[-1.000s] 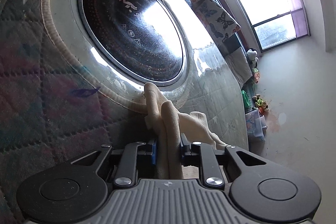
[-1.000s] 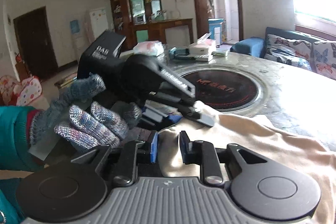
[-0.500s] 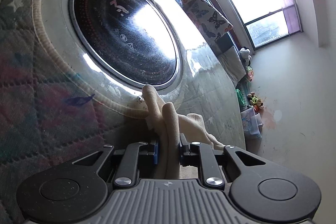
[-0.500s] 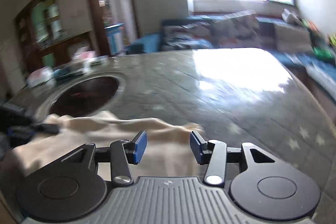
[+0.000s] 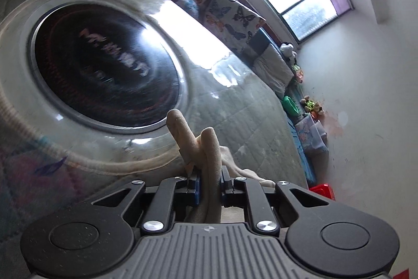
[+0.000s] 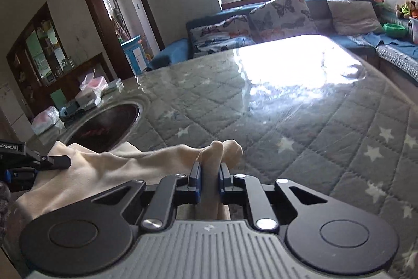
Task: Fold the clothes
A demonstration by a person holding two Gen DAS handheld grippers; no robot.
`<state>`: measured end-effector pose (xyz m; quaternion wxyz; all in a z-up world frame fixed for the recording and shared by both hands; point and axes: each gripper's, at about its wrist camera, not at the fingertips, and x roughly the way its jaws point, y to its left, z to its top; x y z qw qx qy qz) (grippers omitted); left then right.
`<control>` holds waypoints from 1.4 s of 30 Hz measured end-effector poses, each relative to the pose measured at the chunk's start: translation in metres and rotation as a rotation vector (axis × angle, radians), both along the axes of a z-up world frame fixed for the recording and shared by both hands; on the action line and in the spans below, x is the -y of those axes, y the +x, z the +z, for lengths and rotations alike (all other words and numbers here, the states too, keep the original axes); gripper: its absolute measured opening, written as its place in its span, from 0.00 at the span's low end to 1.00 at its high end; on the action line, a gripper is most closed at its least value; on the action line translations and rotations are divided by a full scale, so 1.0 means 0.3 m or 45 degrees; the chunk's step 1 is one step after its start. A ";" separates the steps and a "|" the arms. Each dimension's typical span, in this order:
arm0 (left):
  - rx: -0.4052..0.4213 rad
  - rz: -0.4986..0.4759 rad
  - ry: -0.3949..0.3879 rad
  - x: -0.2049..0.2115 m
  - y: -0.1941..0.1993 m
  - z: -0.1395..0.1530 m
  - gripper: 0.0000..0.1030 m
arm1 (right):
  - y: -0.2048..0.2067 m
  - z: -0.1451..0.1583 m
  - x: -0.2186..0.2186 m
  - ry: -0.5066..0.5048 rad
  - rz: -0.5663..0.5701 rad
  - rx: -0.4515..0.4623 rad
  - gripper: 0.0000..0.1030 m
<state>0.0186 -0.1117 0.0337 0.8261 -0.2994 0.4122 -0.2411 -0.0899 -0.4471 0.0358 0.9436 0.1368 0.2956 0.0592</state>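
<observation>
A cream garment (image 6: 109, 169) lies bunched on the quilted star-patterned table cover (image 6: 313, 127). My right gripper (image 6: 209, 177) is shut on a folded edge of it, two cloth humps poking up past the blue pads. In the left wrist view my left gripper (image 5: 210, 182) is shut on another bunched edge of the cream garment (image 5: 206, 148), just in front of the round black cooktop (image 5: 104, 67). The other gripper's black finger (image 6: 56, 161) shows at the left of the right wrist view, lying on the cloth.
The cooktop (image 6: 104, 127) is sunk into the table under clear plastic. Boxes and bags (image 6: 88, 96) sit at the table's far left edge. A blue sofa with butterfly cushions (image 6: 279, 15) runs behind the table, below a bright window.
My right gripper swung right from the gloved hand to the garment's edge and went from open to shut on the cloth. My left gripper kept its hold and tilted its view.
</observation>
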 end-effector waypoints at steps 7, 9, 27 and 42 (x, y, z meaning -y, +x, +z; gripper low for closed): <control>0.073 -0.145 0.038 0.203 0.069 0.058 0.13 | -0.043 0.089 0.127 -0.080 -0.118 0.069 0.07; 0.090 -0.192 0.047 0.281 0.090 0.067 0.13 | -0.046 0.099 0.173 -0.125 -0.165 0.070 0.07; 0.109 -0.300 0.320 0.607 0.215 -0.004 0.20 | 0.029 0.024 0.460 -0.239 -0.476 -0.053 0.15; 0.251 -0.378 0.411 0.754 0.180 0.074 0.43 | 0.091 0.075 0.351 -0.333 -0.409 0.084 0.45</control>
